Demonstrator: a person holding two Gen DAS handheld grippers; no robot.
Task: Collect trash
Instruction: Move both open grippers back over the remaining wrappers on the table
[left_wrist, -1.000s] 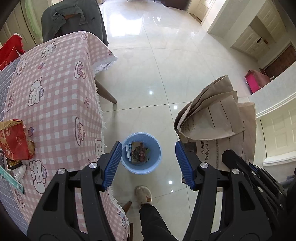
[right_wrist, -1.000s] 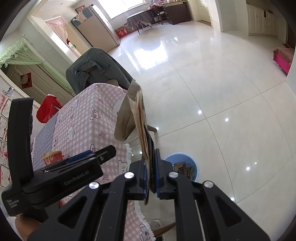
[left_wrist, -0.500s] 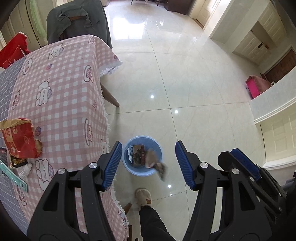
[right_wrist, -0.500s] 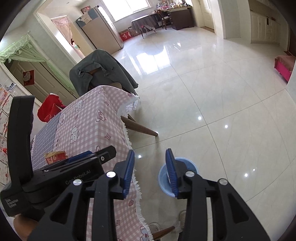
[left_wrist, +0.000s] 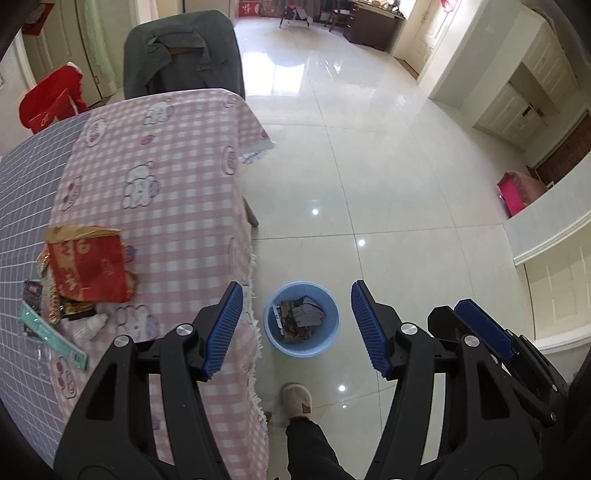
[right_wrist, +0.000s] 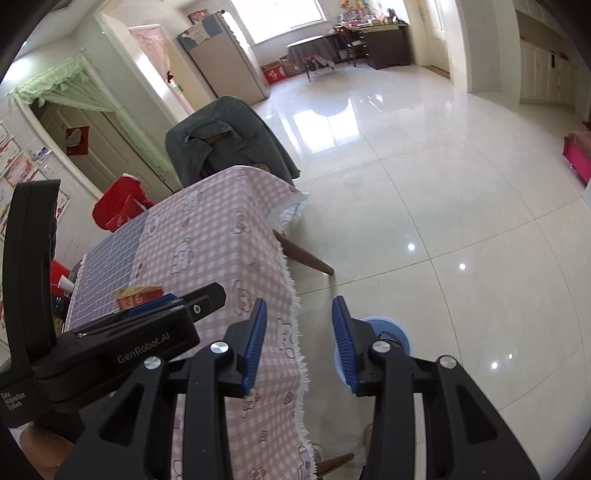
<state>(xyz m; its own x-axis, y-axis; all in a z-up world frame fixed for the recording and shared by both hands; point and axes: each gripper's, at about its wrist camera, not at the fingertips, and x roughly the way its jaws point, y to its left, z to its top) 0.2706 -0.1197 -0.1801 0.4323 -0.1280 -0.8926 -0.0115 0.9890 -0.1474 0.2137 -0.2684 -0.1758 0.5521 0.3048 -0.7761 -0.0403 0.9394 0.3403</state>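
Note:
A blue bin (left_wrist: 301, 339) stands on the floor beside the table, with crumpled brown paper (left_wrist: 304, 314) and wrappers inside it. My left gripper (left_wrist: 295, 284) hangs open high above the bin, nothing between its fingers. My right gripper (right_wrist: 300, 301) is open and empty too, over the table's edge, with the bin's rim (right_wrist: 391, 326) showing behind its right finger. On the pink checked tablecloth (left_wrist: 166, 177) lie a red wrapper (left_wrist: 86, 266), a dark packet (left_wrist: 33, 295), a green strip (left_wrist: 55, 336) and a small white piece (left_wrist: 94, 321).
A chair draped with a grey jacket (left_wrist: 181, 51) stands at the table's far end, with a red bag (left_wrist: 51, 99) to its left. The person's slippered foot (left_wrist: 297, 397) is close to the bin. A pink box (left_wrist: 517, 190) sits on the tiled floor at the right.
My right gripper opened and let go of the brown paper bag, which fell into the bin. Both grippers have risen, and more of the table has come into view.

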